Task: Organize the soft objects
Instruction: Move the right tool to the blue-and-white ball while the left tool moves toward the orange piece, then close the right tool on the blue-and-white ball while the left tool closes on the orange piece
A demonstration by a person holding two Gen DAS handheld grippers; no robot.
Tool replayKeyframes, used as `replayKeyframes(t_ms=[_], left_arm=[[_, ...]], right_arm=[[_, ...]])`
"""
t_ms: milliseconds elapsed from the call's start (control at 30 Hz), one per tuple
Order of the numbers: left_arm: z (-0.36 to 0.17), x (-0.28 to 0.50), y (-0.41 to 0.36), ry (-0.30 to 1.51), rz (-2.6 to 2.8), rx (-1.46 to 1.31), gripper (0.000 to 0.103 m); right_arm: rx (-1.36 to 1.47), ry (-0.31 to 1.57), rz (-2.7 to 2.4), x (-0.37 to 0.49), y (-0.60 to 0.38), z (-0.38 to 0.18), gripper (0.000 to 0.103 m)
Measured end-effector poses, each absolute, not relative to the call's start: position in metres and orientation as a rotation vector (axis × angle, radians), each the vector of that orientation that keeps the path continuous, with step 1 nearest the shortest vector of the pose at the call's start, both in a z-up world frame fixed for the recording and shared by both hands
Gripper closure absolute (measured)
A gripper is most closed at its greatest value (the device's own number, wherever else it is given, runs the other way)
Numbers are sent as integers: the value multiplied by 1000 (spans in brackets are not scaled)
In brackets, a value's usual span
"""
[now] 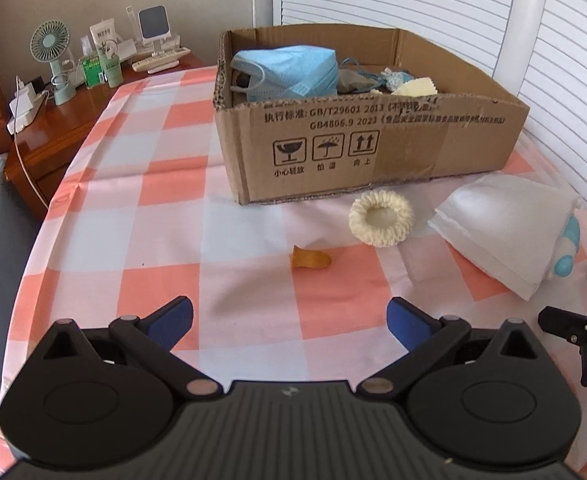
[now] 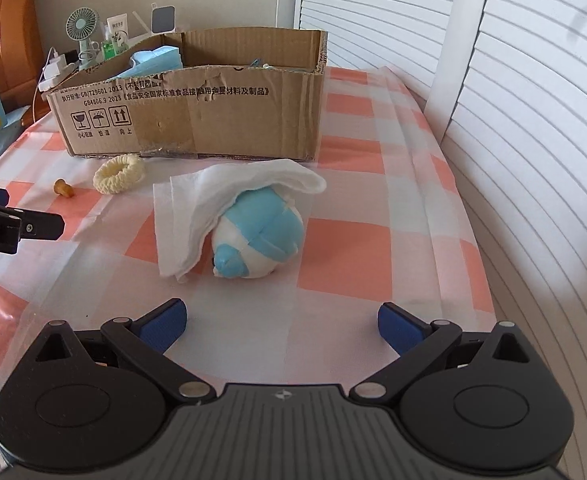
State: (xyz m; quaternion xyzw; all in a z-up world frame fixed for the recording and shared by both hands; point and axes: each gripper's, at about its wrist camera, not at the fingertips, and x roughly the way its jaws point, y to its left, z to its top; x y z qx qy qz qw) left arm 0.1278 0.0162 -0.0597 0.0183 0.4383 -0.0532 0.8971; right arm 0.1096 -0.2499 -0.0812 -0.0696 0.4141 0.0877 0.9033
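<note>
I hold my left gripper (image 1: 289, 320) and my right gripper (image 2: 281, 322) low over the pink-and-white checked tablecloth (image 1: 165, 216), both with their 2 blue-padded fingers spread wide and nothing between them. Ahead of my right one lies a blue-and-white soft toy (image 2: 259, 242) half covered by a white folded cloth (image 2: 197, 216); to the left, apart from each other, sit a cream knitted ring (image 1: 381, 220) and a small orange earplug (image 1: 309, 260). Behind these stands the cardboard box (image 1: 373, 144), where blue face masks (image 1: 289, 72) and other soft bits lie.
</note>
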Motion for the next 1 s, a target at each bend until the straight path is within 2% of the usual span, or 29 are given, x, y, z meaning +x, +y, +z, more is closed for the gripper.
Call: replayKeyframes(t_ms=[500,567,667,733,800,1000], left_arm=[[-70,143,25,869,-74,9,0],[-71,143,24,861,-68,7,3],[-68,141,21,836,-73,9,27],[-65,140,18,823,-81,12,48],[-63,139,15,816,-85,19,59],[-62,136,2,800,-108,47,71]], right_arm=[[-127,779,189,113,-250,-87,0],[-128,769,186,111,-249,-87,0],[-129,765,185,111,-249,-88,0],[-130,768,185,111,-249,-87,0],[-132,767,186,111,-248,-87,0],[-162,754,218,109,-249,-87,0]])
